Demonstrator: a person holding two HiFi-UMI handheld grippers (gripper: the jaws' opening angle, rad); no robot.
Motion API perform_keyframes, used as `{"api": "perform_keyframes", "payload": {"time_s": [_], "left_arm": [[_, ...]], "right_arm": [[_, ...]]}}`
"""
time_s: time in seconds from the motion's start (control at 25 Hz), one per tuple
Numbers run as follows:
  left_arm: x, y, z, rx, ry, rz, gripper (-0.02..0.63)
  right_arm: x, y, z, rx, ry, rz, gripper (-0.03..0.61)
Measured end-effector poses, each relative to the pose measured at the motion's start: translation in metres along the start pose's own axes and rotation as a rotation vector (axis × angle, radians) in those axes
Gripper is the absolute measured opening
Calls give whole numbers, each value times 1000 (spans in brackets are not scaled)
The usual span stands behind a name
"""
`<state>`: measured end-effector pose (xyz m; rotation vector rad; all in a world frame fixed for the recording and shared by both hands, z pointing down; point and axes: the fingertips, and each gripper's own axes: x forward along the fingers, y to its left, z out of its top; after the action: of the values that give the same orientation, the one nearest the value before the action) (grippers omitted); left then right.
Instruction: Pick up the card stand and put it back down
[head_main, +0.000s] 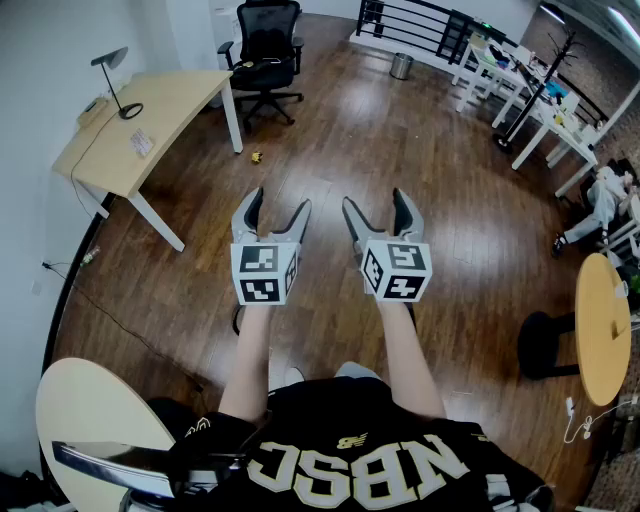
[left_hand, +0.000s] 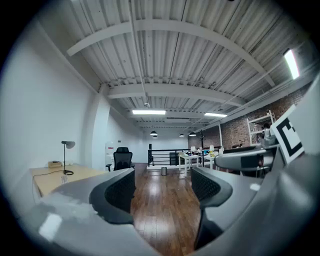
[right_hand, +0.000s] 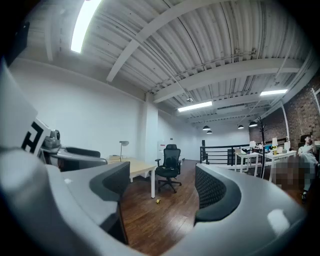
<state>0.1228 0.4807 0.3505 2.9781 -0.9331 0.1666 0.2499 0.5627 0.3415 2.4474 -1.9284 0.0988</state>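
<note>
Head view: left gripper (head_main: 281, 200) and right gripper (head_main: 373, 198) are held side by side at mid-height over a wooden floor (head_main: 330, 130), each with its jaws spread and nothing between them. A light wooden worktop (head_main: 170, 100) stands well ahead and to the left, against the wall. It carries a desk lamp (head_main: 118, 85) and, just beside the lamp base, a small pale card stand (head_main: 140, 143), too small for detail. Both grippers are well apart from it. A black office chair (head_main: 266, 50) stands by the worktop's far end, and a small yellow item (head_main: 256, 157) lies on the floor near the worktop's leg. Left gripper view: jaws stand apart, with only bare floor showing in the gap. The worktop with the lamp and card stand lies far off to the left, and the chair stands beyond it. Right gripper view: jaws stand wide apart and grip nothing. The office chair, the worktop's end and the yellow item on the floor show through the gap in the distance.
</note>
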Motion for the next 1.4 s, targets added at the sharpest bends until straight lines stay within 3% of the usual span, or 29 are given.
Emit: {"api": "perform_keyframes", "payload": {"time_s": [0.16, 0.32, 0.56, 0.8, 1.0, 1.12, 1.4], "left_arm": [[21, 4, -18, 4, 33, -32, 325], [60, 14, -25, 9, 31, -33, 325], [163, 11, -18, 46, 46, -30, 325], [246, 21, -7, 43, 64, 41, 325], [271, 50, -37, 20, 145, 130, 325], [270, 81, -47, 11, 182, 202, 325], [278, 156, -46, -26, 174, 323, 325]], "right_arm": [[13, -15, -29, 56, 67, 5, 403], [47, -32, -50, 18, 123, 32, 403], [126, -86, -44, 10, 95, 103, 403], [204, -122, -25, -40, 76, 241, 394], [253, -124, -49, -25, 117, 338, 383], [278, -102, -64, -3, 149, 421, 383], [339, -38, -63, -33, 156, 592, 383]]}}
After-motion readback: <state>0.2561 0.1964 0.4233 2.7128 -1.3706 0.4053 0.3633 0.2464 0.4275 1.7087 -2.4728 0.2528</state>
